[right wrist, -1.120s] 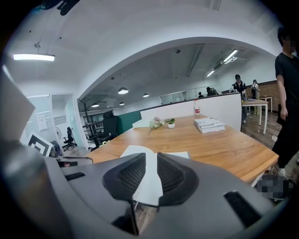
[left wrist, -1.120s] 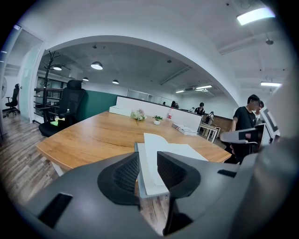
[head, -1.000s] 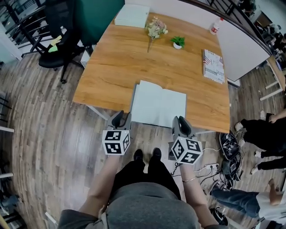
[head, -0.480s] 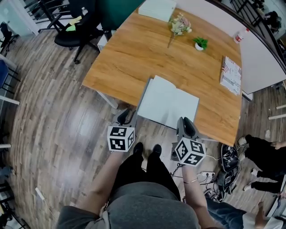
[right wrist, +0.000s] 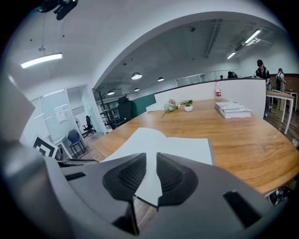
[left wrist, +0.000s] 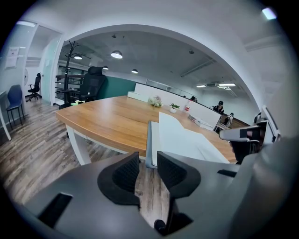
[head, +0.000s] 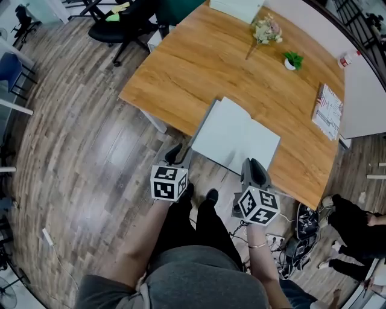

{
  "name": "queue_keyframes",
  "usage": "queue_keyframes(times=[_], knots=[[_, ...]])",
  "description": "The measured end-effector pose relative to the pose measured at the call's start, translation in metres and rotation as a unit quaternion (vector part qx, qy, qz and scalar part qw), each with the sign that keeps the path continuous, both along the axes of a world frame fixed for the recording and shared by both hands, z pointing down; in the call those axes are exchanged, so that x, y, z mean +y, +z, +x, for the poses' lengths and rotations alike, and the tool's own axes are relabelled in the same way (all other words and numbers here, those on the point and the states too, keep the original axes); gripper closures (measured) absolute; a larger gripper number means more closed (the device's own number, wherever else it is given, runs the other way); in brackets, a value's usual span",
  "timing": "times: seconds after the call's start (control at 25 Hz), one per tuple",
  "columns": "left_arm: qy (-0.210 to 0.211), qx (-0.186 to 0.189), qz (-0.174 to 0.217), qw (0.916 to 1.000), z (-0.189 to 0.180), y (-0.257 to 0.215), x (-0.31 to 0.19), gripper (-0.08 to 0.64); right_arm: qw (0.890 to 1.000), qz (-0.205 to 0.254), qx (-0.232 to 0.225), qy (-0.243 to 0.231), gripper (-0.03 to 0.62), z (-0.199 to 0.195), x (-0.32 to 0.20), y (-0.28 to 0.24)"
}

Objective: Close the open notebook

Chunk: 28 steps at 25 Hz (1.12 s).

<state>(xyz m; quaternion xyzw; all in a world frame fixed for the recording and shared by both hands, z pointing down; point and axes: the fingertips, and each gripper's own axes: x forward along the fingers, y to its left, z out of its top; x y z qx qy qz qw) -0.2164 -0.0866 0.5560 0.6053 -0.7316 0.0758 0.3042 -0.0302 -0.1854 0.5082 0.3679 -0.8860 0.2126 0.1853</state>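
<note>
The open notebook (head: 238, 136) lies with white blank pages at the near edge of the wooden table (head: 199, 60), slightly overhanging it. My left gripper (head: 179, 154) hovers just short of the notebook's near left corner. My right gripper (head: 254, 168) is just short of its near right edge. In the left gripper view the notebook (left wrist: 182, 140) lies ahead and slightly right of the left gripper (left wrist: 148, 161), with its left page raised. The right gripper view has the notebook (right wrist: 168, 144) straight ahead beyond the right gripper (right wrist: 151, 161). Both pairs of jaws stand close together, holding nothing.
At the table's far side are a stack of books (head: 329, 111), a small potted plant (head: 292, 60), dried flowers (head: 265, 29) and a white box (head: 238, 7). A black office chair (head: 129, 21) stands left of the table. A person (head: 356, 223) and a bag (head: 304, 226) are on the floor to the right.
The head view has swung, so the table and notebook now sit higher, further right and more tilted. Both grippers stay just short of the table's near edge, jaws unchanged.
</note>
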Motion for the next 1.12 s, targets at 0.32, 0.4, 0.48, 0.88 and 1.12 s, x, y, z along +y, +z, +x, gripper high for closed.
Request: queue_keyframes(times=[0.32,0.4,0.48,0.88,1.12], knots=[[-0.013,0.031,-0.012,0.9993,0.002,0.015,-0.005,0.448,1.0,-0.016,0.006,-0.013,0.521,-0.006,-0.006,0.011],[-0.014,0.042,-0.016,0.9989,0.004,0.019,-0.006,0.448,1.0,-0.019,0.008,-0.015,0.522,-0.007,-0.008,0.013],[-0.014,0.051,-0.02,0.9984,0.004,0.023,-0.008,0.448,1.0,-0.021,0.008,-0.013,0.522,-0.008,-0.011,0.015],[-0.025,0.116,-0.031,0.9925,0.006,0.034,-0.012,0.449,0.999,-0.03,0.007,-0.007,0.526,-0.009,-0.017,0.018],[-0.028,0.158,-0.031,0.9866,0.005,0.038,-0.012,0.451,0.999,-0.033,0.008,-0.009,0.528,-0.013,-0.015,0.019]])
